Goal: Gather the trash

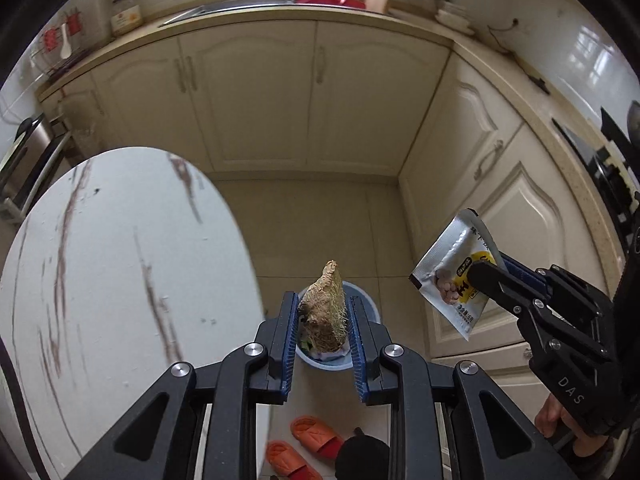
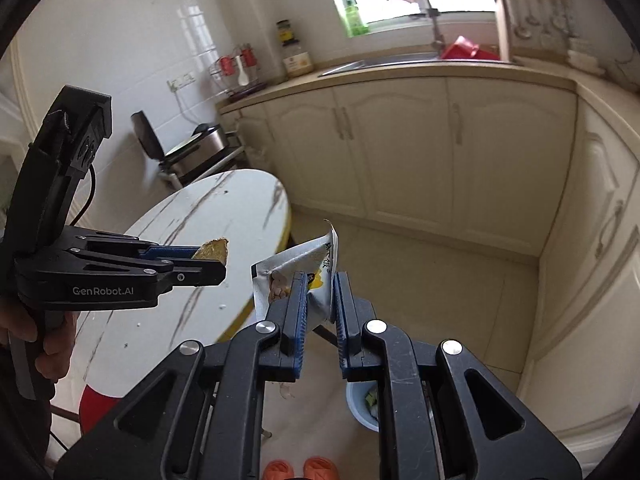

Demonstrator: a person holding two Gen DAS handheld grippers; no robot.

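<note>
My left gripper (image 1: 323,312) is shut on a brown piece of ginger (image 1: 323,312), held in the air above a blue trash bin (image 1: 362,296) on the floor. The bin also shows in the right wrist view (image 2: 360,404), low under my right gripper. My right gripper (image 2: 320,292) is shut on a white snack wrapper (image 2: 292,268) with yellow print. In the left wrist view that gripper (image 1: 486,274) and the wrapper (image 1: 450,272) hang to the right of the bin. In the right wrist view the left gripper (image 2: 214,258) holds the ginger (image 2: 214,250) over the table's edge.
A round white marble-pattern table (image 1: 100,280) stands at the left; it also shows in the right wrist view (image 2: 208,232). Cream kitchen cabinets (image 1: 280,100) line the back and right. Orange slippers (image 1: 312,440) lie on the floor near my feet. A red stool (image 2: 96,404) stands under the table.
</note>
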